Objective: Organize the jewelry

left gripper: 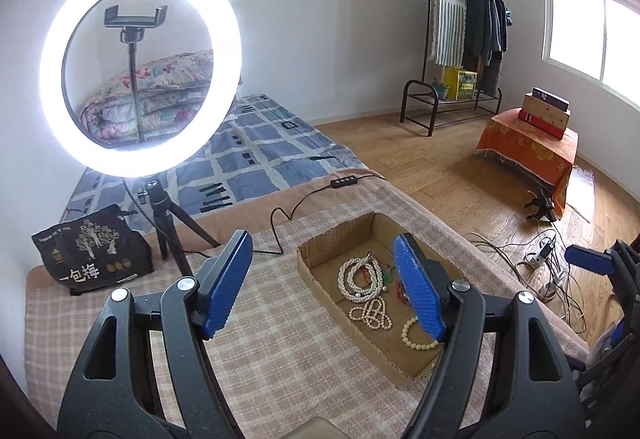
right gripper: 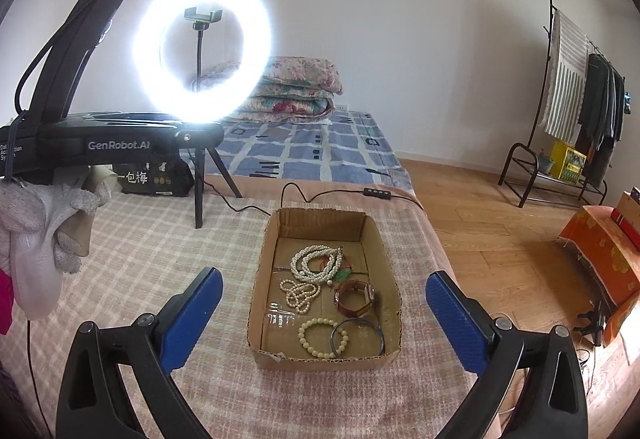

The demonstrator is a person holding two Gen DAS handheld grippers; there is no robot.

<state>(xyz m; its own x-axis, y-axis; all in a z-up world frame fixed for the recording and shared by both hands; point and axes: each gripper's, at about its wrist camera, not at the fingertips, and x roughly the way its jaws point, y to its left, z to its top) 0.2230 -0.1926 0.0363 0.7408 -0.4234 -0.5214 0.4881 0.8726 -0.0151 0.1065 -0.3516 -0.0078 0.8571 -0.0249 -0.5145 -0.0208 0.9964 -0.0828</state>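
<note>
Both tools [left gripper: 322, 285] [right gripper: 324, 319] agape above jewelry box [right gripper: 384, 251].

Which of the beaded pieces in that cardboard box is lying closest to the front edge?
The pale yellowish bead bracelet, a single open ring of large beads by the near wall of the cardboard box. The white pearl strands lie bunched farther back.

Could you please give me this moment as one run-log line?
phase: pre-grasp | left gripper: open, empty | right gripper: open, empty | brown cardboard box: holds white pearl necklaces, untouched
</note>
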